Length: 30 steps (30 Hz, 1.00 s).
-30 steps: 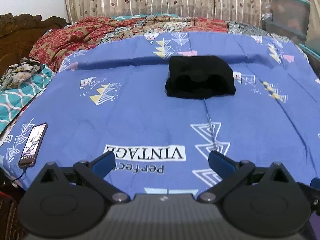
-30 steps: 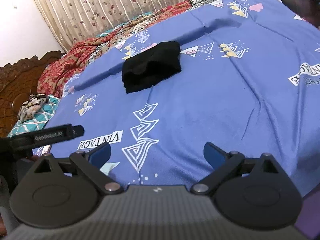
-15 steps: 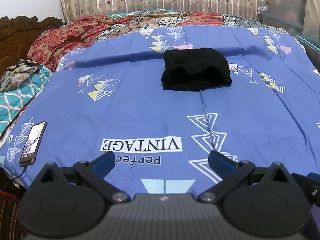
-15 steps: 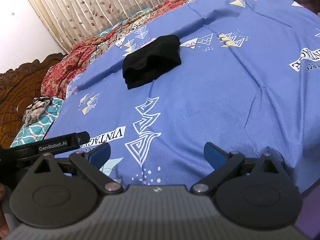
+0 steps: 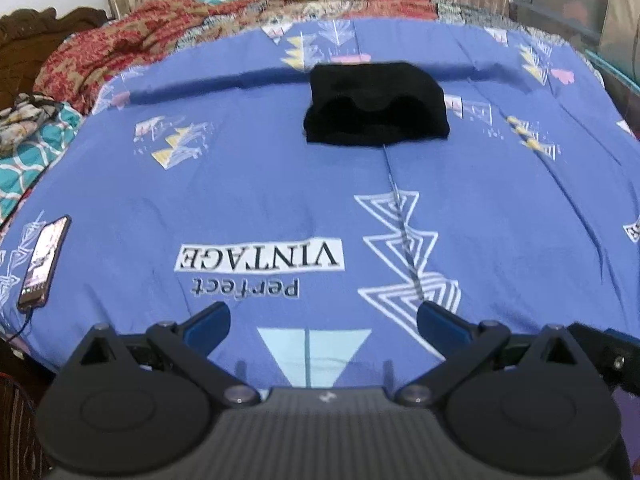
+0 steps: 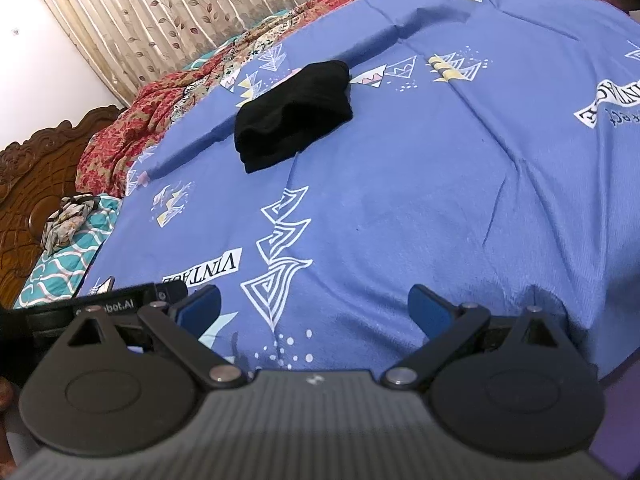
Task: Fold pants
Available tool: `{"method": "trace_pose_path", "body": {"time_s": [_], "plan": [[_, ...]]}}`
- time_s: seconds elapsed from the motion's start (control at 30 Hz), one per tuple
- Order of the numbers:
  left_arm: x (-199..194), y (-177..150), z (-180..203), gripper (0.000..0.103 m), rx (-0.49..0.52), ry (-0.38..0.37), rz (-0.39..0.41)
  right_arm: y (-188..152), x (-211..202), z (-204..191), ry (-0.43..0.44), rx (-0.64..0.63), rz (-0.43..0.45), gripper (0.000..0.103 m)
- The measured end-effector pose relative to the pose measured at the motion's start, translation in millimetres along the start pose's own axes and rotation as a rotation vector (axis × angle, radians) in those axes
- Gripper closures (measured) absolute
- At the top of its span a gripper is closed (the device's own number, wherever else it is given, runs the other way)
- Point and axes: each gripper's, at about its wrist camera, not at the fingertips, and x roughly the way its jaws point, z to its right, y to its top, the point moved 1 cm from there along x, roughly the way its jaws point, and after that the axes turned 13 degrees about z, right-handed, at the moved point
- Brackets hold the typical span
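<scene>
Claws first: the left claw [image 5: 323, 322] hangs with its blue fingers [image 5: 208, 322] spread wide and nothing between them, low over the near edge of the bed. The right claw [image 6: 314, 310] is likewise released, its fingers [image 6: 428, 312] far apart and empty, beside the left one, part of which shows at the left edge of the right wrist view.

Beyond both claws lies a blue bedsheet [image 5: 248, 184] printed with triangles and an upside-down "Perfect VINTAGE" label [image 5: 260, 258]. Past that label, well apart from either claw, sit the pants [image 5: 376, 106]: black, already folded into a compact, thick rectangle, with rounded fold edges facing the cameras. In the right wrist view the same pants [image 6: 294, 114] sit up and left of centre, lying alone on the sheet.

Left of the label, near the bed edge, lies a phone [image 5: 44, 262] with its screen lit. Beyond the pants are a red patterned blanket [image 5: 120, 48] and a leaf-print curtain [image 6: 168, 20].

Compared with a second ago, both cameras have drawn slightly back and lower; the pants look a little farther off and their shape is unchanged. Judged from this, the folding appears finished and the claws are retreating, not reaching in.
</scene>
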Motion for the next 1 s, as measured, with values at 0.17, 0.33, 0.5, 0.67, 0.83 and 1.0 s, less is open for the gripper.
{"method": "trace_pose_path", "body": {"time_s": [0.17, 0.33, 0.5, 0.67, 0.83, 1.0], "plan": [[1, -2, 1, 0.000, 0.008, 0.005, -0.002, 0, 1, 2, -0.004, 0.005, -0.005, 0.002], [3, -4, 1, 0.000, 0.014, 0.018, -0.006, -2, 2, 3, -0.009, 0.014, -0.012, 0.002], [8, -4, 1, 0.000, 0.030, 0.033, -0.017, -3, 4, 5, -0.012, 0.021, -0.024, 0.002], [11, -5, 2, 0.000, 0.045, 0.061, -0.019, -3, 4, 6, -0.014, 0.022, -0.021, 0.002], [13, -7, 3, 0.000, 0.055, 0.067, -0.032, -5, 6, 7, -0.016, 0.035, -0.031, 0.002], [14, -8, 5, 0.000, 0.062, 0.067, -0.041, -6, 6, 8, -0.017, 0.041, -0.029, 0.002]]}}
